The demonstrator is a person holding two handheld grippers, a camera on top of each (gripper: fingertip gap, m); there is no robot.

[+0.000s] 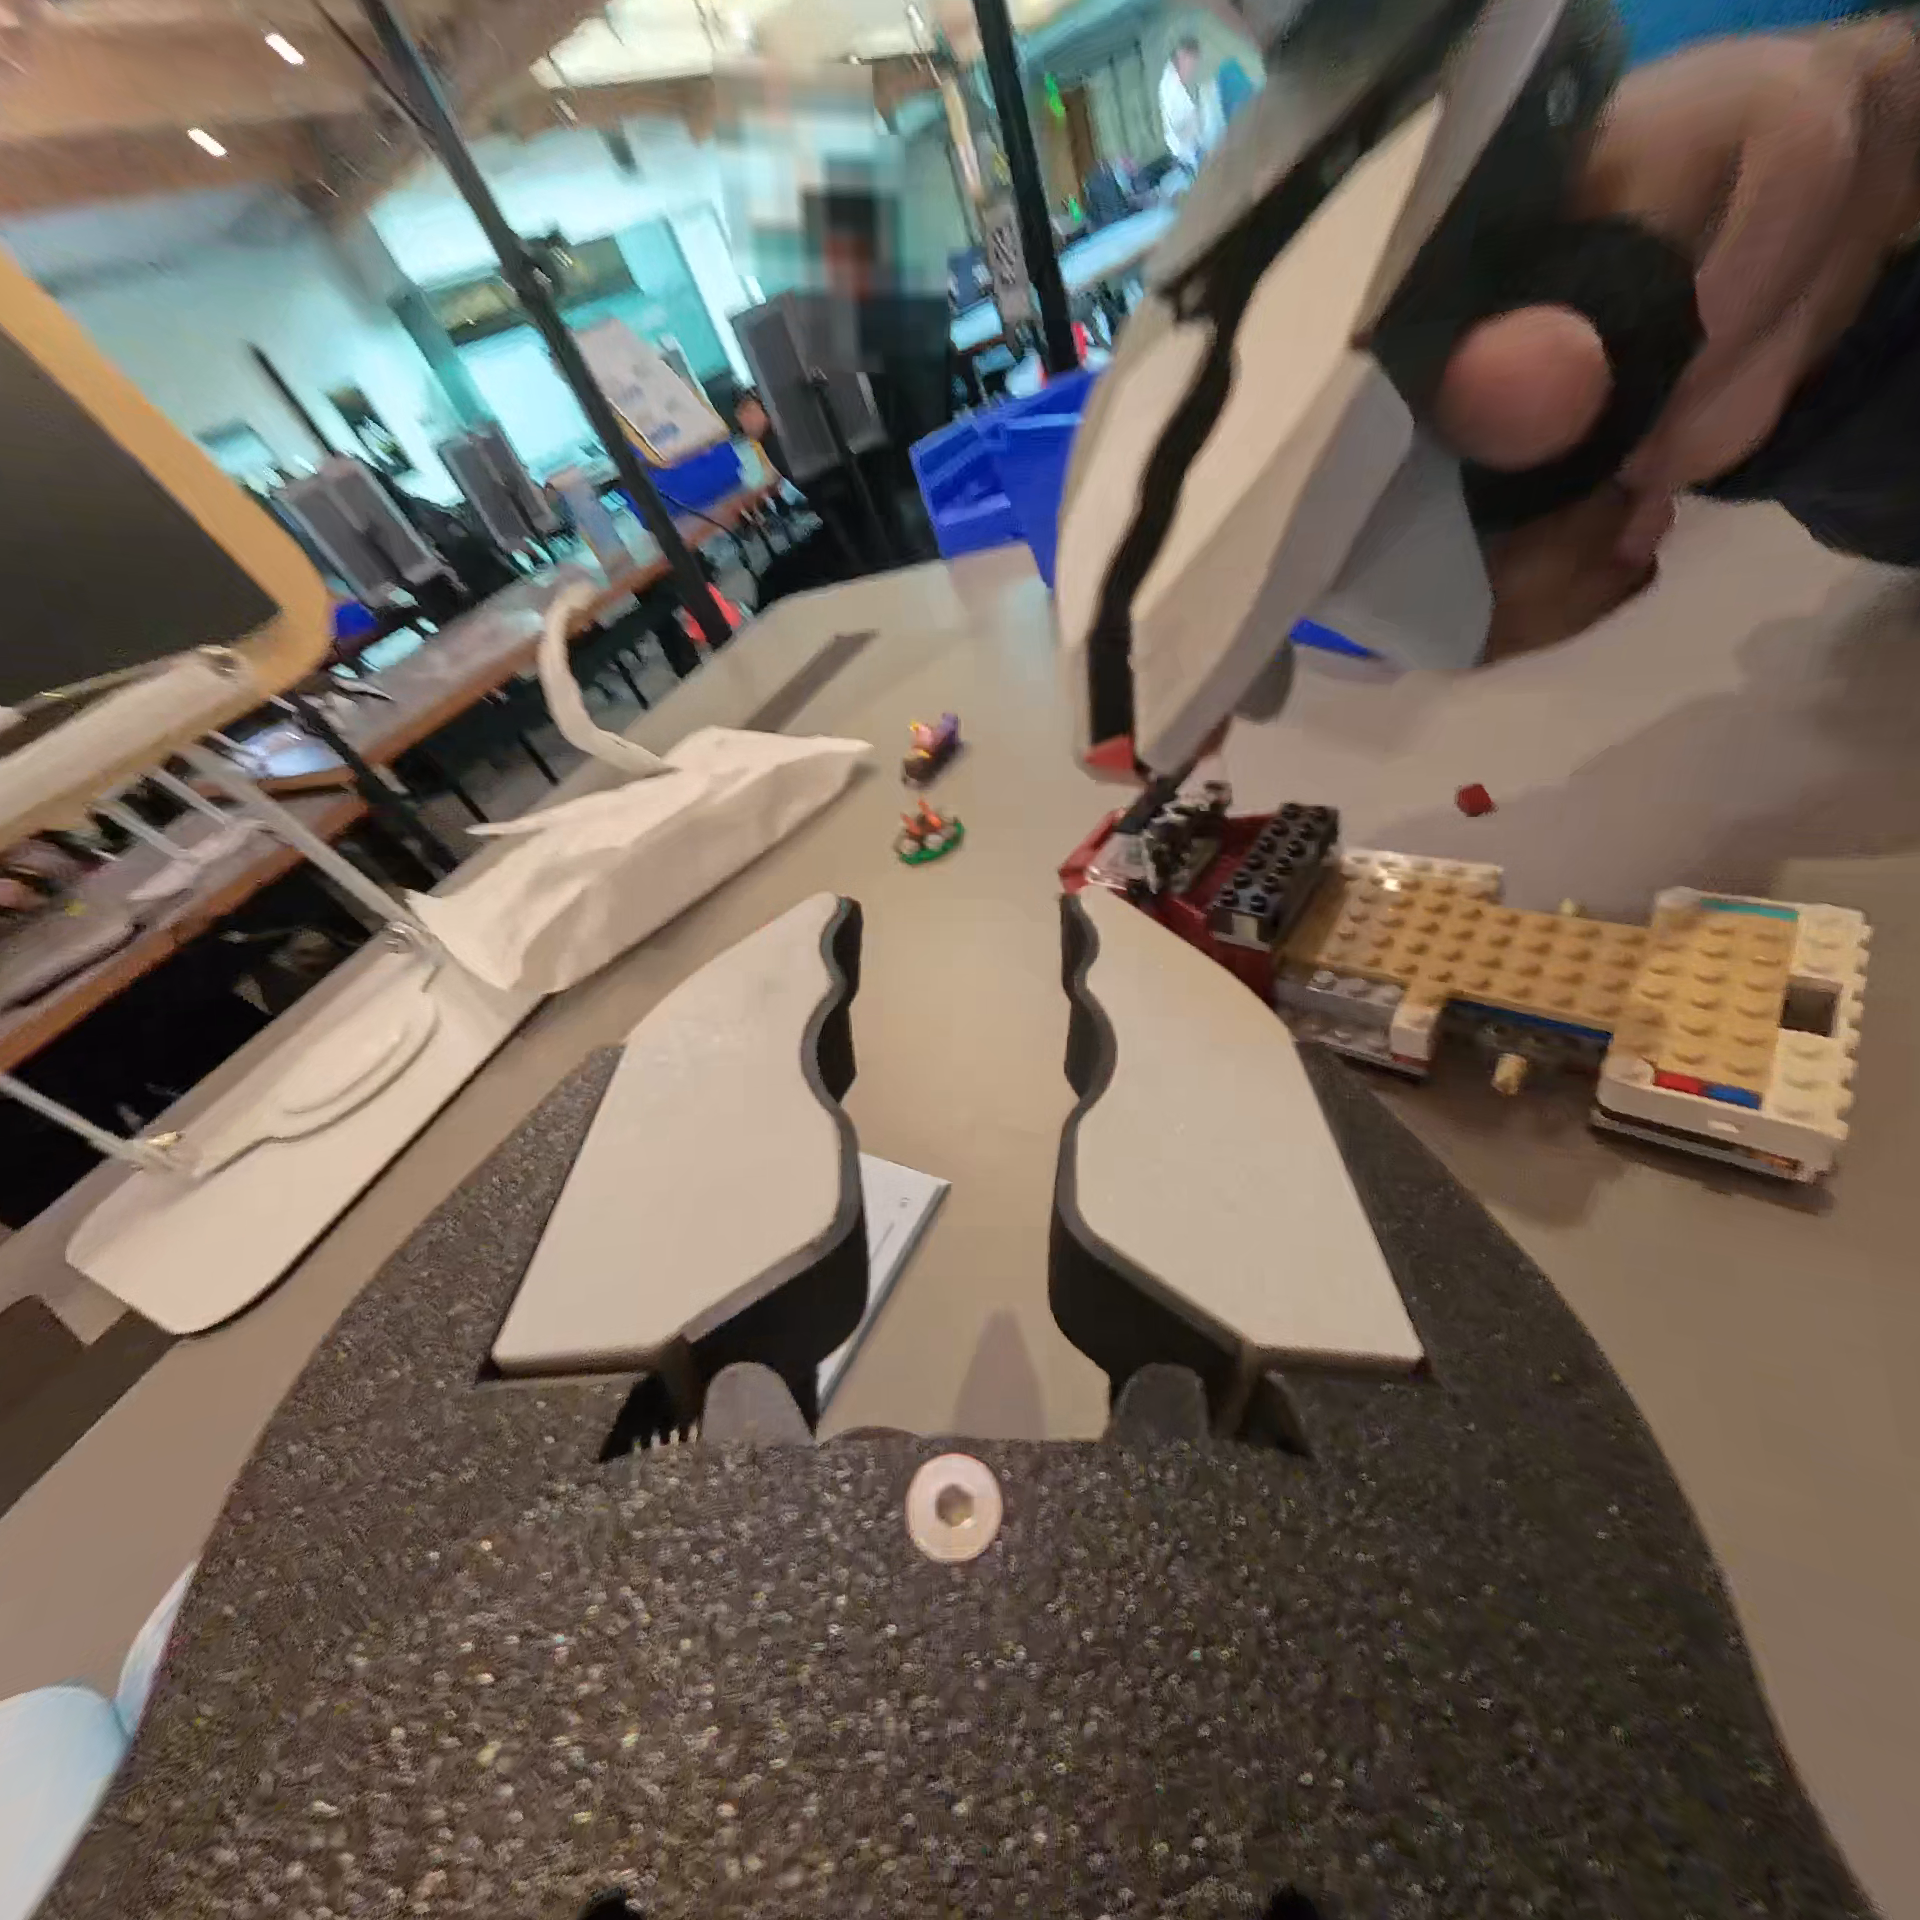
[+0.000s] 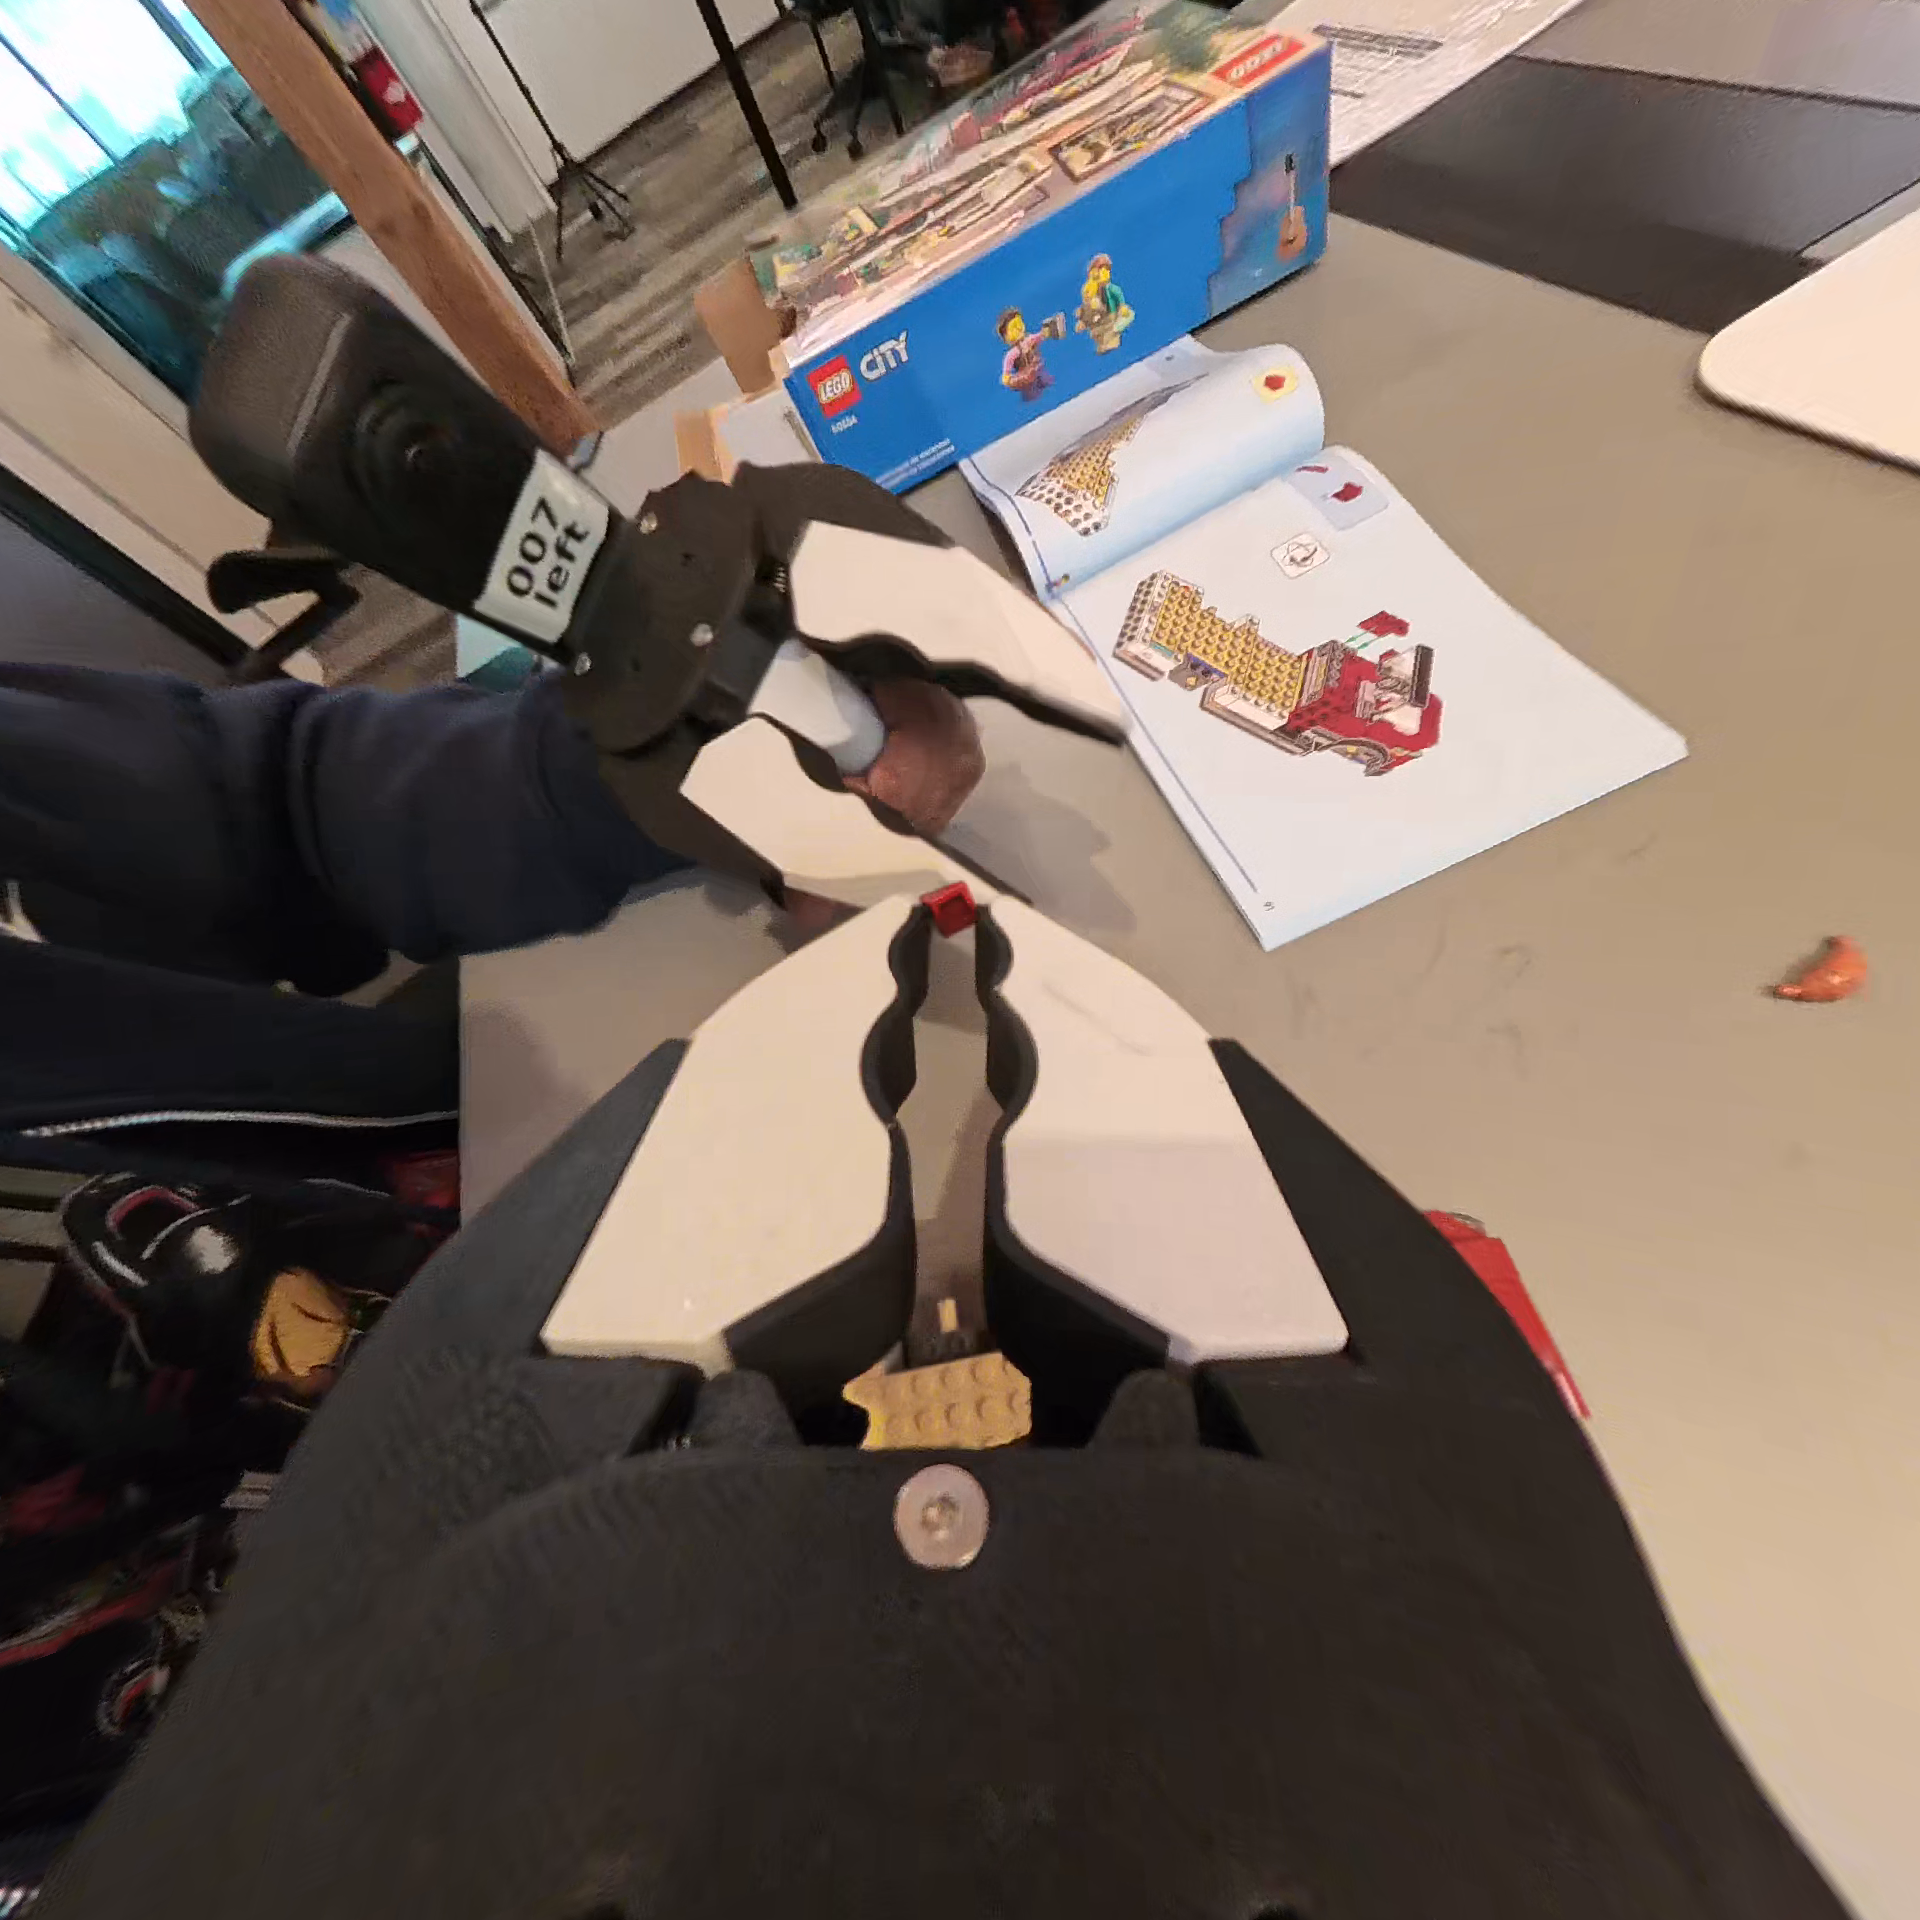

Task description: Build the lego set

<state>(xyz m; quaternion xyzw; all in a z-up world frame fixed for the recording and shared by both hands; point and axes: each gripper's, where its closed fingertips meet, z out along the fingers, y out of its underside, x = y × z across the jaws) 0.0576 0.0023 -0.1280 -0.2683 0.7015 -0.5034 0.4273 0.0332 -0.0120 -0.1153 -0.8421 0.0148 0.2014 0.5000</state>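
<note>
A small red plastic brick (image 2: 952, 910) sits pinched at the very tips of the right gripper (image 2: 951, 925), just above the centre of the right wrist view, both dark pads pressing its sides; it is nearly cubic, so no long axis can be told. In the left wrist view the same brick (image 1: 1110, 758) hangs at centre right, just above the dark red cab end of a half-built toy truck of tan, white and black studded plates (image 1: 1507, 956), whose long axis runs from centre to the right edge. The left gripper (image 1: 961, 935) has its fingers well apart with only bare grey table (image 1: 987, 1039) between them — its right finger hides the truck's near corner. Around: a crumpled white paper bag (image 1: 623, 862) at left, two tiny brick figures (image 1: 928, 790) above centre, a loose red piece (image 1: 1472, 799); an open instruction booklet (image 2: 1351, 665) and blue toy box (image 2: 1039, 260) upper right, a small orange piece (image 2: 1823, 969) at right.
</note>
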